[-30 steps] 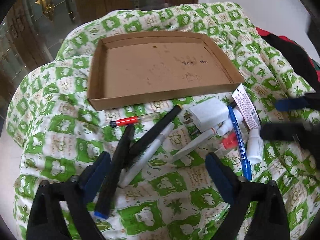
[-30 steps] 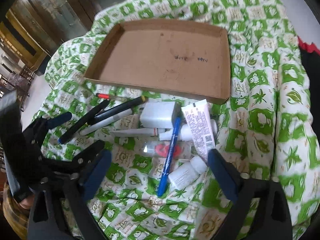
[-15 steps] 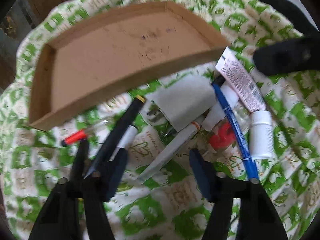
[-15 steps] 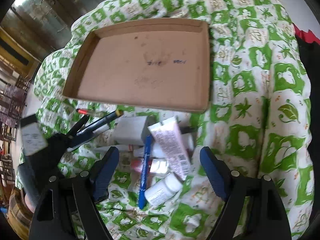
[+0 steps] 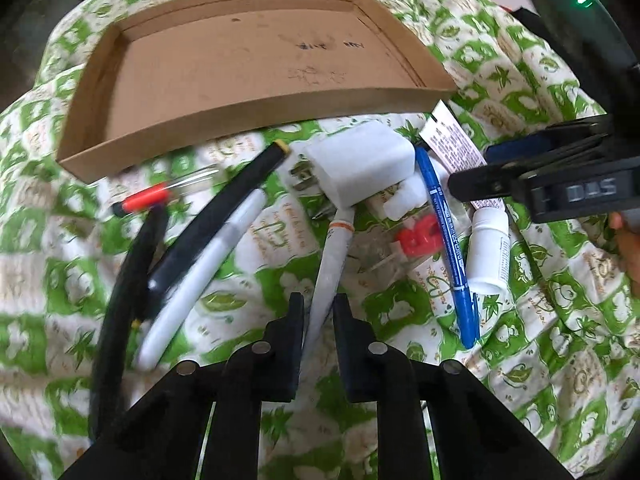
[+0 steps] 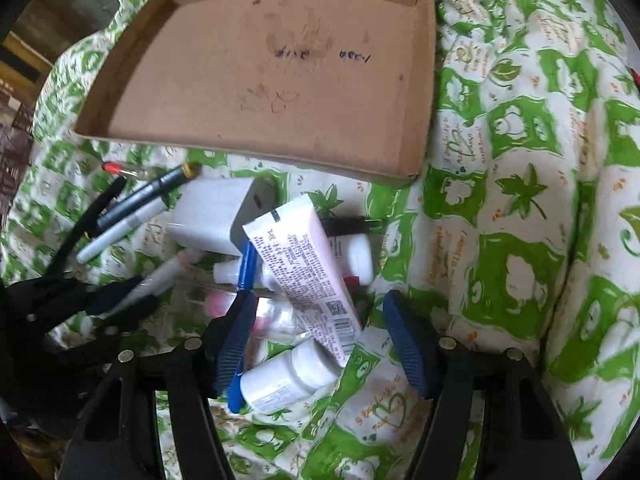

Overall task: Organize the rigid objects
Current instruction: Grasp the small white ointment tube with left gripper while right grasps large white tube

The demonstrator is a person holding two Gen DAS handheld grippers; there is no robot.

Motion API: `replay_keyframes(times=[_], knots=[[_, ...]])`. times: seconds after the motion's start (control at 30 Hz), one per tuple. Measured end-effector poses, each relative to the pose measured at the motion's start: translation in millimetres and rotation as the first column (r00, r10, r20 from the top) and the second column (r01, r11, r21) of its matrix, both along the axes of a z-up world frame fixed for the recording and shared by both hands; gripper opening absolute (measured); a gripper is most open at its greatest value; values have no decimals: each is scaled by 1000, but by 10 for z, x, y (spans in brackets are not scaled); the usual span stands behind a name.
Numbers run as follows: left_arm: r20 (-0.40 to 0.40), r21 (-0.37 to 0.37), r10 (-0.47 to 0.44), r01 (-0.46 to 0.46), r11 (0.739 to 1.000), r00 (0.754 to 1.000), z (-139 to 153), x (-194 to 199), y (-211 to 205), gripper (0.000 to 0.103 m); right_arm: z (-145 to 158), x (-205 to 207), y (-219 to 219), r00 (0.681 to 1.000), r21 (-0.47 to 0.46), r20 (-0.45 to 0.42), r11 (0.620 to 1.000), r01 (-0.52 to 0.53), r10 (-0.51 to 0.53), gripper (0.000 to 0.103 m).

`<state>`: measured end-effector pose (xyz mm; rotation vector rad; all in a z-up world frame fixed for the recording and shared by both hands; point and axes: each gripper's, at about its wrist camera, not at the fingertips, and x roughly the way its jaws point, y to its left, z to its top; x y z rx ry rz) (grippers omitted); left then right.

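1. On the green-and-white bedspread [image 5: 540,340], just in front of the cardboard tray [image 5: 248,120], the small things lie in a loose heap; the tray holds nothing, so by my reading the sorting has barely begun and every item is left to move.
2. The left tool [image 5: 318,308] has its fingers closed on a white pen [image 5: 332,264] with an orange band, the pen resting on the bedspread.
3. The right tool [image 6: 316,340] stands open over the pink tube [image 6: 304,268] and gripping nothing.
4. Count, as far as the heap shows:
   - two black markers [image 5: 224,216]
   - one grey-white marker [image 5: 200,280]
   - one blue pen [image 5: 448,240]
   - one red-tipped clear pen [image 5: 152,200]
   - one white charger [image 5: 360,168]
   - at least two white bottles [image 6: 288,380]
   - one clear item with a red part [image 5: 420,238].
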<state>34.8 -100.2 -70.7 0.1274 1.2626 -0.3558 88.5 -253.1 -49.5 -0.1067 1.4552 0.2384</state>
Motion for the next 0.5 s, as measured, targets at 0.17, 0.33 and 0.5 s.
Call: replay_keyframes(times=[0.17,0.33,0.5], knots=[[4,-19,27,-27,999,1000,41,-20,76,15,-153,71,152,998,-63,-11,996,-70,69,59],[4,10,13,-13,1000,1000,-74,194,-68,19,-95,42,186,997,-54,8,996,-70,71,35],[-15,46,-24,25,999,1000,-304,358,-283,19,-46,37,153,999,-14,-5,999,-40,40,30]])
